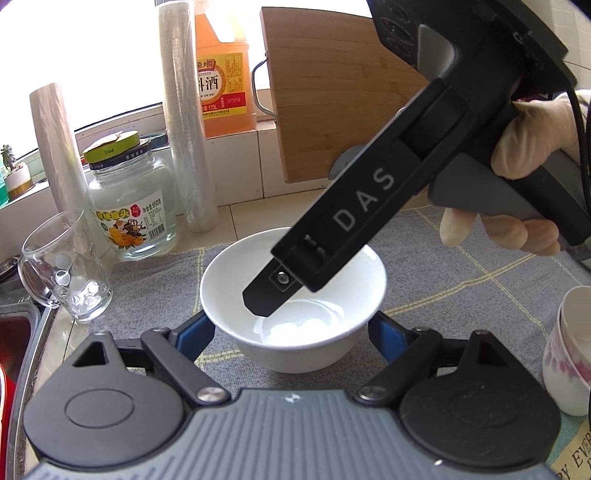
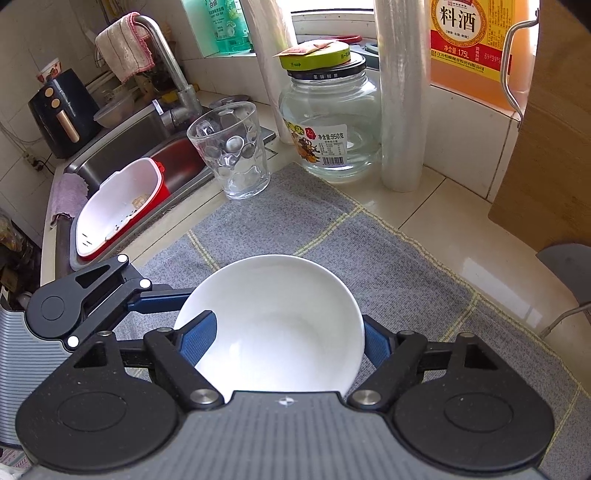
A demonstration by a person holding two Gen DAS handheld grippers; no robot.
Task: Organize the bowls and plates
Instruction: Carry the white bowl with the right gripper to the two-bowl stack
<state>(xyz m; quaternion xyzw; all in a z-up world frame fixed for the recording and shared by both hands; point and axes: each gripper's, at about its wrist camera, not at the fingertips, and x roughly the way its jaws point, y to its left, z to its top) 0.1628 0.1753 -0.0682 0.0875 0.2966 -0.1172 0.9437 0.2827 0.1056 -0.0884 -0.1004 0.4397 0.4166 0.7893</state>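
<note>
The left claw (image 1: 291,328) stands fairly wide, its blue pads (image 1: 197,332) lying against opposite outer sides of the white bowl (image 1: 295,354), which sits upright on the grey checked cloth (image 1: 443,258) on the desk (image 2: 424,218). The right claw (image 2: 284,339), held by a gloved hand (image 1: 532,140), is open at a medium width. One of its fingers reaches down inside the bowl and the other pad sits just outside the rim, so the two do not pinch the wall. Its outer finger is hidden behind its own body in the left wrist view.

There is bare cloth beyond the bowl. To the left, close to the cloth's edge, stands a dimpled glass mug (image 2: 232,147), and past it the desk drops into the sink (image 2: 147,147), where a red and white basin (image 2: 122,203) lies. At the right edge two stacked floral cups (image 1: 569,350) are cut off by the frame. A glass jar (image 2: 332,125), a roll of clear film (image 2: 402,110) and a leaning wooden board (image 1: 332,92) close off the back.

The right claw's arm reads "DAS". The orange bottle (image 2: 469,48) reads "料酒" and "175L"; the jar's label shows "950克". Print on the cloth's near corner is cut off, with only "EVE" legible. The text on the green bottle (image 2: 221,26) by the cloth-draped tap (image 2: 166,55) is too small to make out.
</note>
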